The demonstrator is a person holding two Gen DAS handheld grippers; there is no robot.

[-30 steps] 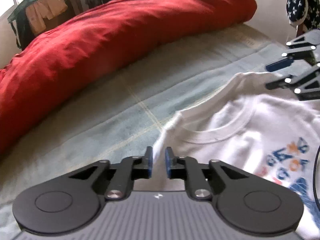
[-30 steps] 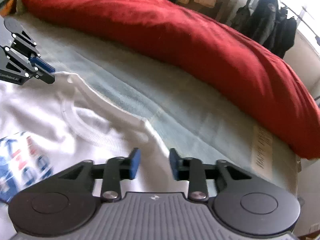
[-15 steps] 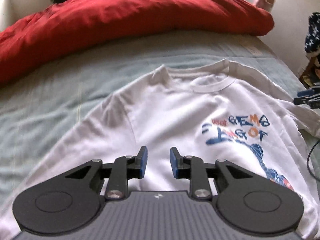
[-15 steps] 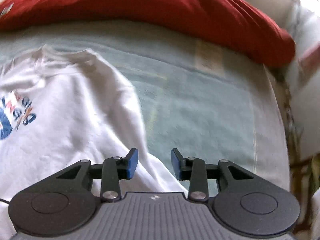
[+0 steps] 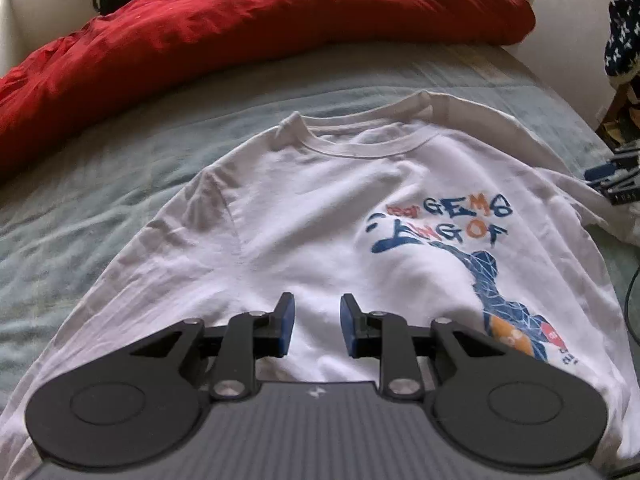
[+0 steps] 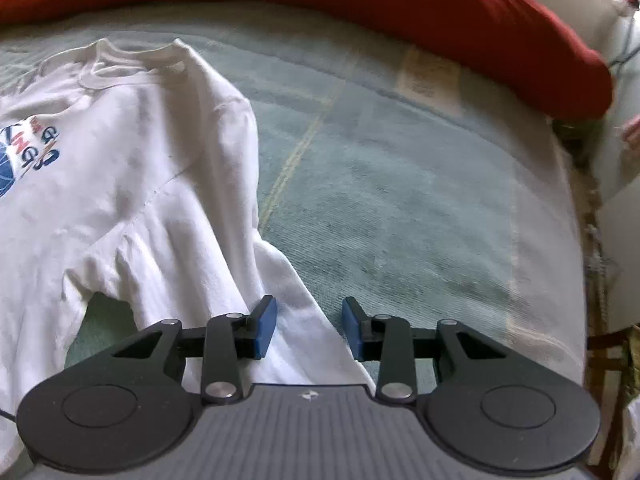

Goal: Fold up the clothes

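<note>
both grippers (image 5: 316,326) (image 6: 310,328) apart and empty, white t-shirt (image 5: 320,216) hem cut off below

We see the shirt (image 5: 320,216) lying flat, front up, on the bed (image 5: 80,216), its collar (image 5: 360,140) toward the far side. Behind it the duvet (image 5: 240,36) runs along the far edge of the bed from left to right. Our left gripper (image 5: 316,328) hangs over the shirt's near middle, with the print (image 5: 460,248) to its right. Farther right, at the picture's edge, the right gripper (image 5: 612,178) sits by the sleeve (image 6: 280,304). From the right wrist, that sleeve lies between the parted jaws of our right gripper (image 6: 310,326), the shirt's body to the left and bare bed to the right.
</note>
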